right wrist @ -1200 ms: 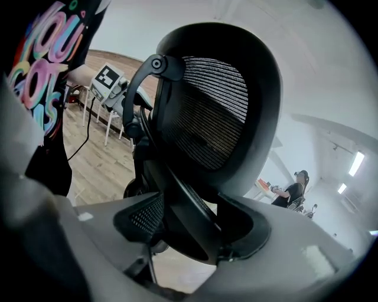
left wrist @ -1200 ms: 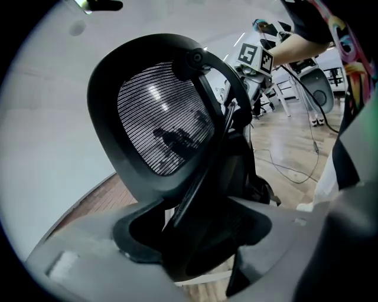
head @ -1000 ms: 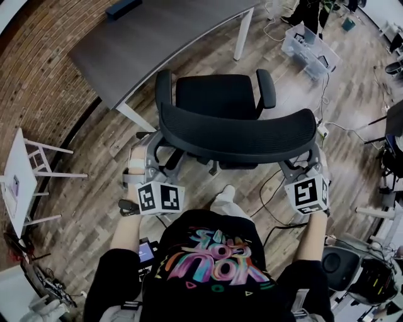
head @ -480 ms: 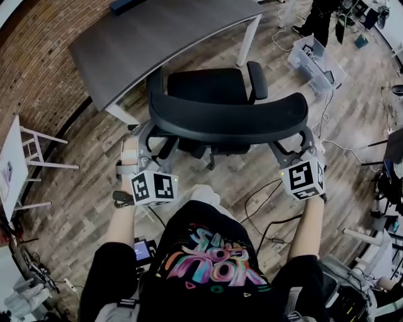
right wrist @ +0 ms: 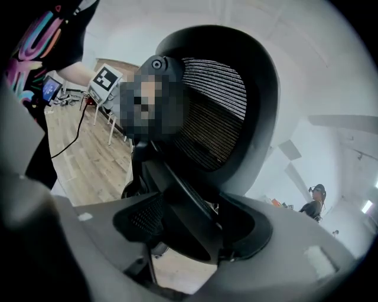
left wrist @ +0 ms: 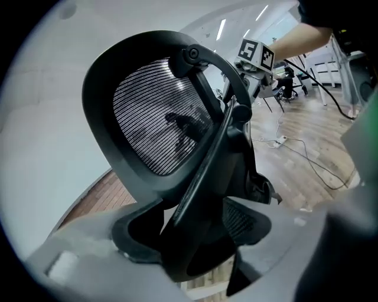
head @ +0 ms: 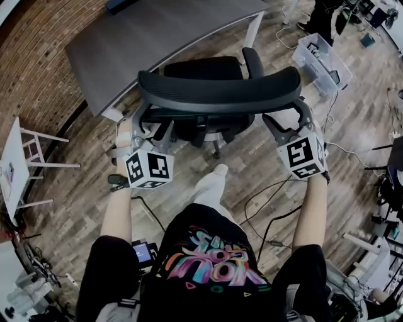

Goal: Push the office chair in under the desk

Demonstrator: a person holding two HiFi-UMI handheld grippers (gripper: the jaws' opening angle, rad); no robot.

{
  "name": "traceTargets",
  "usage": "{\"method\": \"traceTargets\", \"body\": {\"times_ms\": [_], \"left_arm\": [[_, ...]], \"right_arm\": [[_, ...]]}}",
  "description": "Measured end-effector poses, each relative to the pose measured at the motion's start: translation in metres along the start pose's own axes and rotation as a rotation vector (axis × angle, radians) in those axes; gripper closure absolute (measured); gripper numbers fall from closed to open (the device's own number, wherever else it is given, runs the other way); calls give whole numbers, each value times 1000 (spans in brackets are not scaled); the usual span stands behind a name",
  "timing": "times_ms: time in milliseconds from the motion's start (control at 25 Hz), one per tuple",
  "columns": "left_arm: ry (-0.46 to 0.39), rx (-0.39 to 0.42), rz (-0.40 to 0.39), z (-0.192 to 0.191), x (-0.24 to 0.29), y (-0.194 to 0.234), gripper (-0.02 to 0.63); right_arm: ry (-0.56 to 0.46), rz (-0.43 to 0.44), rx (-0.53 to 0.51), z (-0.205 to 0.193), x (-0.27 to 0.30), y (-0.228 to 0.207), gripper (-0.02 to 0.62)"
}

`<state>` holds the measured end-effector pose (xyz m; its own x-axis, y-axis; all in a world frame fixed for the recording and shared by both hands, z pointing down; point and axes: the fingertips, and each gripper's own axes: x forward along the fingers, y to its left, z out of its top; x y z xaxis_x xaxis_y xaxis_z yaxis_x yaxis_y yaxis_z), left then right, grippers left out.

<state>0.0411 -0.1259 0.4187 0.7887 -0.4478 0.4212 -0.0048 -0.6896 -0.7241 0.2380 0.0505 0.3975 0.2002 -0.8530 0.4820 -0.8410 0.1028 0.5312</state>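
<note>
The black office chair stands in front of me, its curved mesh backrest [head: 217,91] towards me and its seat [head: 203,67] partly beneath the dark grey desk [head: 138,41]. My left gripper [head: 137,123] is shut on the backrest's left edge. My right gripper [head: 295,119] is shut on its right edge. In the left gripper view the backrest frame [left wrist: 155,121] runs down between the jaws of the left gripper [left wrist: 198,239]. The right gripper view shows the backrest [right wrist: 221,109] held the same way by the right gripper [right wrist: 189,227].
A brick wall [head: 34,69] runs behind the desk on the left. A white side table [head: 17,168] stands at the left. A clear plastic bin [head: 322,58] sits at the upper right. Cables [head: 267,198] lie on the wooden floor. A person [head: 324,19] stands at the far top right.
The chair has rolled forward towards the desk, and its seat now reaches further under the desktop. Both grippers moved forward with the backrest, and I have stepped after it.
</note>
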Motion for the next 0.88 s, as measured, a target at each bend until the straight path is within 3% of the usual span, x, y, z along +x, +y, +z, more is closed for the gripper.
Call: {"method": "traceTargets", "body": {"times_ms": [880], "left_arm": [[75,-15,79,8,122,61,295]], "right_arm": [[-22,90,-58,-5,137,-116,304]]}}
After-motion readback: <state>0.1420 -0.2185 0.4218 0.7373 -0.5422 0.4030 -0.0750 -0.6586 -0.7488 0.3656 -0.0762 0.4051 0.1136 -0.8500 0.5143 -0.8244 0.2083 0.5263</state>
